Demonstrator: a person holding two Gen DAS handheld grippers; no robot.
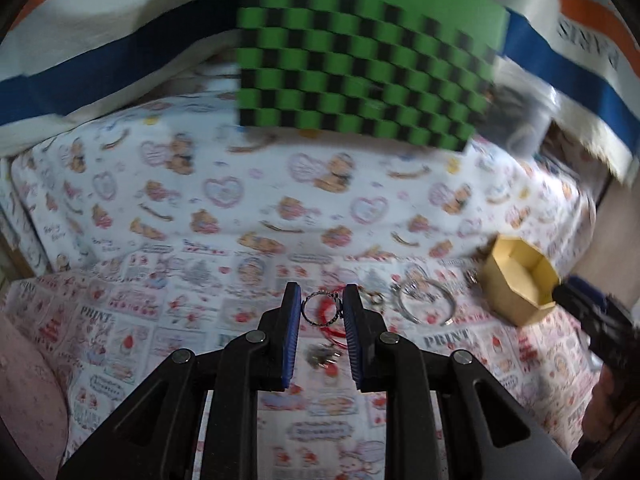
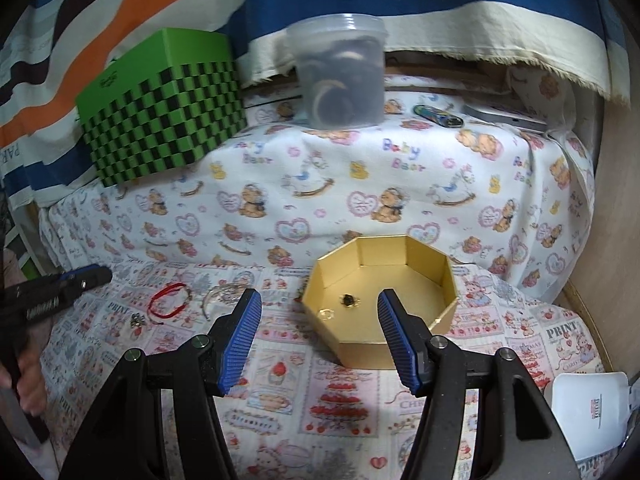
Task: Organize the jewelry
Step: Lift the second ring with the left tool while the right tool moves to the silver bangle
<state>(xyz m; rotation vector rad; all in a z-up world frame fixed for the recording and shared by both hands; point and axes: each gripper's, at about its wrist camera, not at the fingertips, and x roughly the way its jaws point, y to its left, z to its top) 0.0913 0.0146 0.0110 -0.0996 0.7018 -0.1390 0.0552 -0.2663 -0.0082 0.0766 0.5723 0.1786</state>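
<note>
In the left wrist view my left gripper (image 1: 322,308) is shut on a dark beaded ring (image 1: 322,310), held between its blue pads above the cloth. Under it lie a red cord bracelet (image 1: 334,330) and a small metal charm (image 1: 322,356). A silver bangle (image 1: 426,304) lies to its right, near the gold octagonal box (image 1: 520,280). In the right wrist view my right gripper (image 2: 320,312) is open and empty in front of the gold box (image 2: 380,344), which holds a dark earring (image 2: 349,300) and a small ring (image 2: 326,314). The red bracelet (image 2: 168,300) and the bangle (image 2: 220,294) lie left.
A green checkered box (image 2: 160,112) and a clear plastic tub (image 2: 340,72) stand at the back on the raised bear-print cloth. A lighter (image 2: 438,115) and a flat silver object (image 2: 508,118) lie at the back right. A white object (image 2: 588,412) sits at the front right.
</note>
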